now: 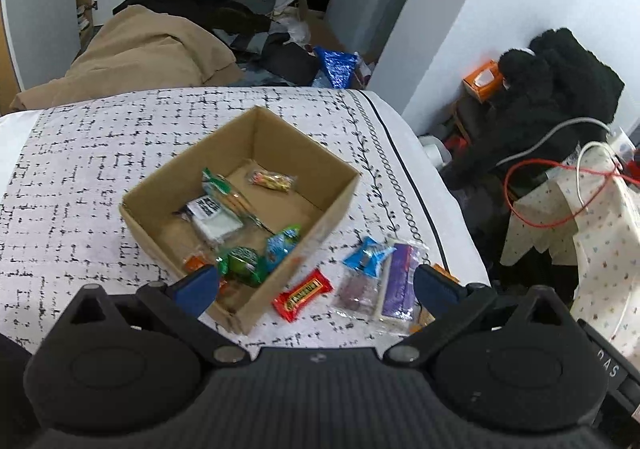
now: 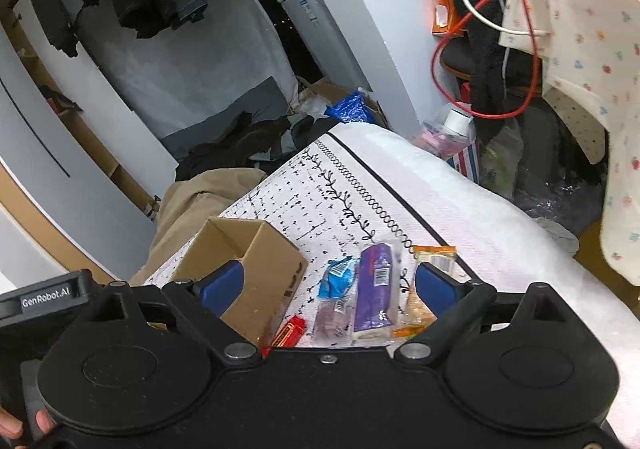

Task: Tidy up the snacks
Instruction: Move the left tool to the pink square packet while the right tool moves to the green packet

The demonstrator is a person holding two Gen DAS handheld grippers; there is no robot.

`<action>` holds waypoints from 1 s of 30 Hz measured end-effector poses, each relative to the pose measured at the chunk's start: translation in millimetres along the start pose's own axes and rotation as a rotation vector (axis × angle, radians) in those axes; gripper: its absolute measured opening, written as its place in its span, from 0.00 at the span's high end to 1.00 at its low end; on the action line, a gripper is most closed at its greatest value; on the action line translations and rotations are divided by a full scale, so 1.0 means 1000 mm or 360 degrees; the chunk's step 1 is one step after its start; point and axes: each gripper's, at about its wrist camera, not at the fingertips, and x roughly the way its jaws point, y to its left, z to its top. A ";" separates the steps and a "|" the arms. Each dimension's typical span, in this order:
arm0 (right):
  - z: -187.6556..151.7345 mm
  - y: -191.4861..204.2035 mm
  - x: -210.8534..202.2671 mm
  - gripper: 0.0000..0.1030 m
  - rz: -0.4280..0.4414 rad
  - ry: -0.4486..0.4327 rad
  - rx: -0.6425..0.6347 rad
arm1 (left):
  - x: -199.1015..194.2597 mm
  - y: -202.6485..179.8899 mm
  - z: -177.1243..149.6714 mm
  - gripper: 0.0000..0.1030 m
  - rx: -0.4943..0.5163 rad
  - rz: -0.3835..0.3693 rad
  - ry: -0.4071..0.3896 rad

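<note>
Cardboard box (image 1: 244, 209) beside 5 loose snacks (image 1: 376, 281); both tools spread, empty.

The room light is even, cool and fairly dim, with no hard shadows on the bed cover (image 1: 100, 169). The box (image 1: 244, 205) throws only a soft shade on its own floor. Both views bend strongly at the edges, so walls and door frames curve. Corners go dark. The right wrist view is slightly smeared at the cloth (image 2: 580, 49); wrappers show faint glare.
</note>
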 end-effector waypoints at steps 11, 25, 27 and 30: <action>-0.001 -0.042 -0.014 0.12 0.0037 -0.0022 0.0137 | 0.016 -0.031 -0.021 0.00 0.0080 0.0023 0.0069; -0.015 -0.066 0.009 0.38 -0.0001 0.0153 0.0211 | 0.055 -0.050 -0.040 0.05 0.0096 -0.0050 0.0128; -0.018 -0.067 0.013 0.42 -0.0010 0.0185 0.0212 | 0.062 -0.050 -0.042 0.09 0.0093 -0.0053 0.0133; -0.022 -0.071 0.019 0.45 -0.0030 0.0232 0.0215 | 0.073 -0.052 -0.044 0.16 0.0091 -0.0050 0.0152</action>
